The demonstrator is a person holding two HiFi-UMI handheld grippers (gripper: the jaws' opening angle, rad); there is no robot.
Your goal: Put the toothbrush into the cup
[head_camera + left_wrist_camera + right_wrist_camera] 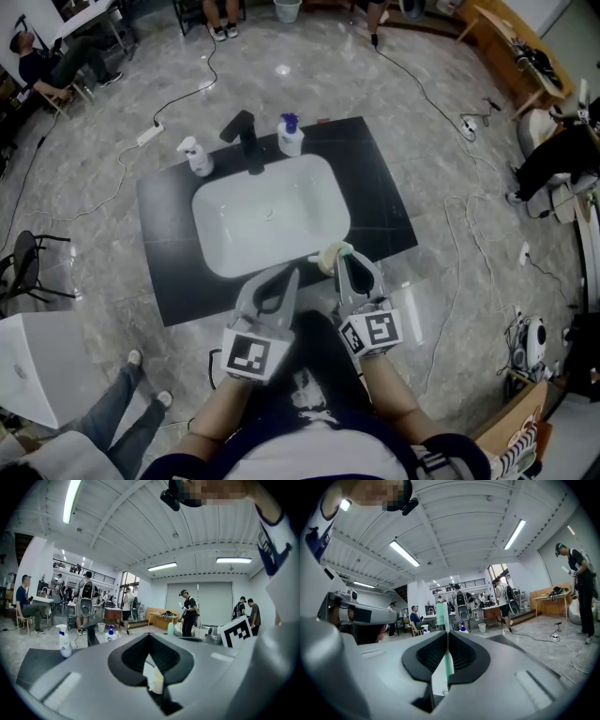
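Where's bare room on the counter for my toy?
Free: black countertop right of the white sink basin, and left of it. Crowded: behind the basin, with black faucet and two white pump bottles; its front rim, with cream cup, left gripper and right gripper.

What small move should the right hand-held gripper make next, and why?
Probably lower it straight down a little. The right hand-held gripper is shut on the upright toothbrush, right at the cup by the sink's front corner; whether the handle's end is inside yet cannot be told.
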